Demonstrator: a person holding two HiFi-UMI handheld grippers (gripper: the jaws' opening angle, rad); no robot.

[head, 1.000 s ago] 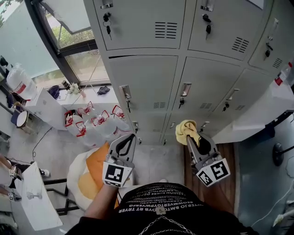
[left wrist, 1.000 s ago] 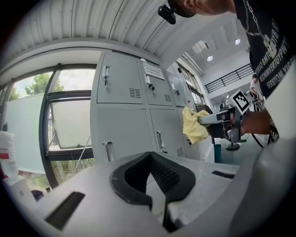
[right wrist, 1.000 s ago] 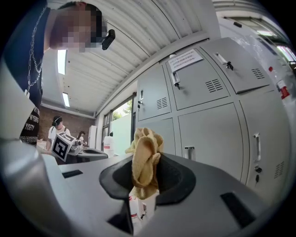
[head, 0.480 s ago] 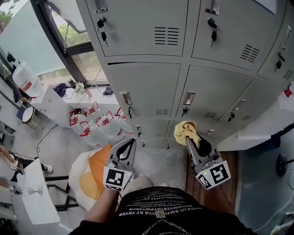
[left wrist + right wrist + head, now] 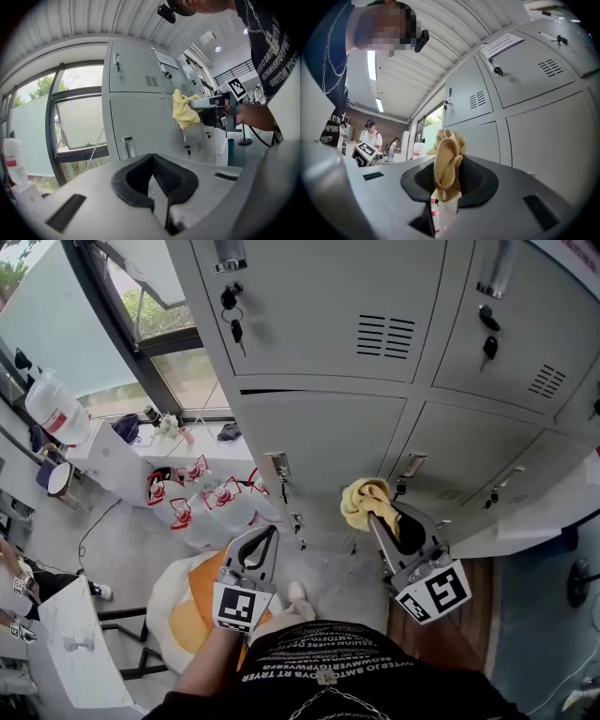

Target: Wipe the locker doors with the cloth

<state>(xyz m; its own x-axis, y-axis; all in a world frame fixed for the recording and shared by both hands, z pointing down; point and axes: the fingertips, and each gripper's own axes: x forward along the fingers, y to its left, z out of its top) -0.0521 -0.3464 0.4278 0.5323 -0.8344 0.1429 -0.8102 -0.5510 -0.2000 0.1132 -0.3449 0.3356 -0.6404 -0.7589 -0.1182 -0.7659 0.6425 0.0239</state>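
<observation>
Grey metal locker doors [image 5: 323, 432] fill the upper head view. My right gripper [image 5: 382, 515] is shut on a bunched yellow cloth [image 5: 363, 497], held up in front of the middle row of doors, just left of a door handle [image 5: 410, 465]. Whether the cloth touches the door cannot be told. The same cloth [image 5: 447, 157] stands up between the jaws of the right gripper [image 5: 443, 197]. My left gripper [image 5: 271, 532] hangs lower and to the left, shut with nothing in it. From the left gripper [image 5: 159, 194], the cloth [image 5: 184, 110] shows before the lockers [image 5: 136, 117].
Keys [image 5: 233, 322] hang from the locks of the upper doors. Several white jugs with red handles [image 5: 202, 495] stand on the floor below the window [image 5: 155, 315]. An orange and white cushion [image 5: 183, 610] lies at my feet, a white table [image 5: 70, 657] at left. People [image 5: 371, 136] stand far behind.
The lockers now look nearer and larger. My right gripper has carried the cloth up and slightly left towards the middle doors. The left gripper has kept its place, still shut.
</observation>
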